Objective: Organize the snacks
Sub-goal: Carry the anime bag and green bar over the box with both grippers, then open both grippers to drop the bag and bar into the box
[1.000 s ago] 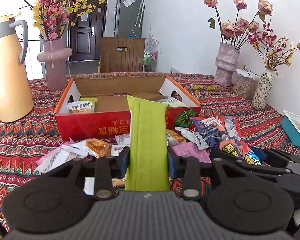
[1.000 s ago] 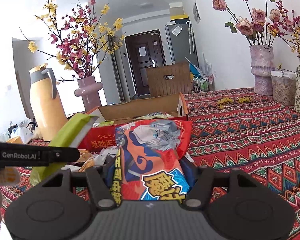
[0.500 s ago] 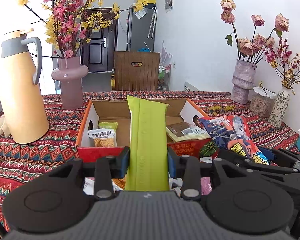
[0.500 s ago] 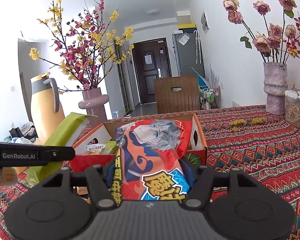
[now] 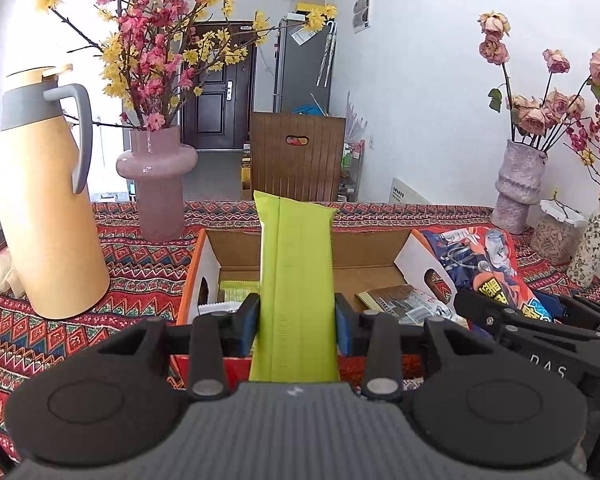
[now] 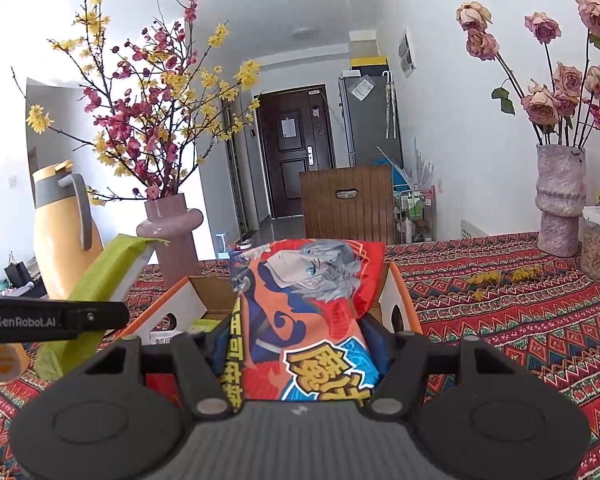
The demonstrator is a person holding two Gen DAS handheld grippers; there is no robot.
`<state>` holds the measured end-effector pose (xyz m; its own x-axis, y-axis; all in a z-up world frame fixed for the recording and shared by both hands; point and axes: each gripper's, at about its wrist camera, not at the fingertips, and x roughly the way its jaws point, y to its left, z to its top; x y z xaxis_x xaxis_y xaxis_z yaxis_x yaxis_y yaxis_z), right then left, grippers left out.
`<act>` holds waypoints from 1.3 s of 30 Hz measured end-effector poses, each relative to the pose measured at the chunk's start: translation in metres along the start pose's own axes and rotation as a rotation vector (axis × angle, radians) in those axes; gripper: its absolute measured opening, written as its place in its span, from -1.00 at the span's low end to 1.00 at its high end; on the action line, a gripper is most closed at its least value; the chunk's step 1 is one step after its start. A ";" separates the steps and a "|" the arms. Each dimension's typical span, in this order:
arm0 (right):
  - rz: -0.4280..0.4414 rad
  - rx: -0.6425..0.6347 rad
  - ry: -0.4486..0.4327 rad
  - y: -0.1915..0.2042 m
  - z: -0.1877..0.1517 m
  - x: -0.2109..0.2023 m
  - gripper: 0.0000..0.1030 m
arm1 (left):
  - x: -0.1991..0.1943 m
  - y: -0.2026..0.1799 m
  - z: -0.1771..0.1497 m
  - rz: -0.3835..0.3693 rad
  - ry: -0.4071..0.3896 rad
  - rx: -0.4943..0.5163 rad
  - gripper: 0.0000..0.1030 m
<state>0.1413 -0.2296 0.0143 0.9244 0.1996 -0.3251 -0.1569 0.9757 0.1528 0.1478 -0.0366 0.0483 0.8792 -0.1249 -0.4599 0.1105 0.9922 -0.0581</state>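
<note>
My left gripper (image 5: 296, 322) is shut on a long green snack packet (image 5: 296, 280), held upright over the front edge of the open red cardboard box (image 5: 196, 276). My right gripper (image 6: 296, 344) is shut on a red and blue snack bag with a cartoon face (image 6: 304, 312), held over the same box (image 6: 400, 292). The bag also shows in the left wrist view (image 5: 488, 264), and the green packet in the right wrist view (image 6: 100, 284). Inside the box lie a few small packets (image 5: 404, 300).
A yellow thermos jug (image 5: 44, 200) and a pink vase of blossoms (image 5: 156, 184) stand left of the box on the patterned tablecloth (image 6: 520, 320). A stone vase of roses (image 5: 518, 184), a lidded jar (image 5: 556, 232) and a patterned vase (image 5: 590, 248) stand at the right.
Both grippers rose and moved forward with their packets, from above the loose snacks in front of the box to over the box itself. The pile of snacks dropped out of view.
</note>
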 end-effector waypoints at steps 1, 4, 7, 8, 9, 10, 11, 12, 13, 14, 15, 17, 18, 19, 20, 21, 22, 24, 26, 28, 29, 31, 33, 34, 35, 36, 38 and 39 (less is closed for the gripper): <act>-0.002 -0.001 0.000 0.000 0.002 0.004 0.22 | 0.003 0.001 0.002 0.002 -0.001 -0.003 -0.26; -0.008 -0.004 0.000 0.001 0.011 0.018 0.22 | 0.014 0.005 0.009 0.005 -0.006 -0.012 -0.26; -0.011 -0.014 0.002 0.004 0.016 0.031 0.22 | 0.027 0.009 0.016 0.014 -0.004 -0.031 -0.26; -0.012 -0.020 0.003 0.006 0.018 0.036 0.22 | 0.032 0.010 0.018 0.018 -0.001 -0.045 -0.26; -0.014 -0.026 0.005 0.007 0.019 0.041 0.22 | 0.036 0.011 0.020 0.018 0.001 -0.058 -0.26; -0.017 -0.034 0.010 0.008 0.021 0.047 0.22 | 0.041 0.012 0.021 0.016 0.000 -0.065 -0.26; -0.022 -0.040 0.017 0.009 0.022 0.053 0.22 | 0.045 0.012 0.022 0.018 0.000 -0.069 -0.26; -0.027 -0.045 0.026 0.009 0.022 0.058 0.22 | 0.049 0.013 0.023 0.024 0.000 -0.074 -0.26; -0.031 -0.047 0.032 0.009 0.022 0.063 0.22 | 0.053 0.014 0.024 0.027 0.001 -0.080 -0.26; -0.035 -0.047 0.038 0.008 0.023 0.069 0.22 | 0.057 0.016 0.025 0.031 0.003 -0.087 -0.26; -0.039 -0.047 0.043 0.009 0.023 0.074 0.22 | 0.061 0.018 0.025 0.038 0.005 -0.093 -0.26; -0.042 -0.046 0.048 0.009 0.023 0.083 0.22 | 0.069 0.022 0.026 0.056 0.007 -0.101 -0.26; -0.042 -0.044 0.051 0.009 0.022 0.086 0.22 | 0.073 0.023 0.026 0.060 0.009 -0.106 -0.26; -0.042 -0.044 0.053 0.009 0.020 0.089 0.22 | 0.077 0.025 0.025 0.062 0.014 -0.109 -0.26; -0.043 -0.043 0.055 0.008 0.019 0.092 0.22 | 0.080 0.027 0.023 0.065 0.019 -0.112 -0.26; -0.044 -0.041 0.058 0.007 0.017 0.095 0.22 | 0.084 0.028 0.021 0.068 0.025 -0.114 -0.26; -0.046 -0.039 0.060 0.007 0.016 0.098 0.22 | 0.088 0.030 0.018 0.074 0.032 -0.117 -0.26; -0.050 -0.033 0.066 0.005 0.012 0.102 0.22 | 0.097 0.035 0.014 0.084 0.052 -0.126 -0.26; -0.045 -0.029 0.076 0.004 0.009 0.106 0.22 | 0.104 0.038 0.010 0.094 0.068 -0.132 -0.26; -0.039 -0.023 0.090 0.002 0.006 0.110 0.22 | 0.107 0.038 0.007 0.098 0.078 -0.130 -0.26; -0.038 -0.023 0.097 0.002 0.005 0.112 0.22 | 0.108 0.039 0.006 0.096 0.082 -0.129 -0.26; -0.034 -0.021 0.107 0.002 0.003 0.114 0.22 | 0.109 0.038 0.005 0.093 0.085 -0.127 -0.25; -0.036 -0.014 0.112 0.001 0.002 0.115 0.23 | 0.107 0.038 0.003 0.089 0.083 -0.134 -0.23; -0.039 -0.009 0.113 -0.001 0.001 0.114 0.27 | 0.105 0.039 0.003 0.088 0.077 -0.138 -0.22; -0.043 -0.003 0.112 -0.002 0.002 0.113 0.33 | 0.103 0.039 0.003 0.092 0.068 -0.141 -0.17; -0.042 0.009 0.108 -0.004 0.002 0.112 0.43 | 0.100 0.039 0.004 0.091 0.055 -0.144 0.02; -0.044 0.025 0.087 -0.006 0.003 0.107 0.89 | 0.093 0.039 0.004 0.103 0.022 -0.152 0.61; -0.044 0.031 0.077 -0.007 0.003 0.105 0.95 | 0.089 0.039 0.004 0.117 0.001 -0.154 0.94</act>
<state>0.2403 -0.2158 -0.0175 0.9006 0.1640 -0.4025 -0.1047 0.9807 0.1652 0.2322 -0.0094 0.0087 0.8812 -0.0087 -0.4726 -0.0648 0.9882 -0.1390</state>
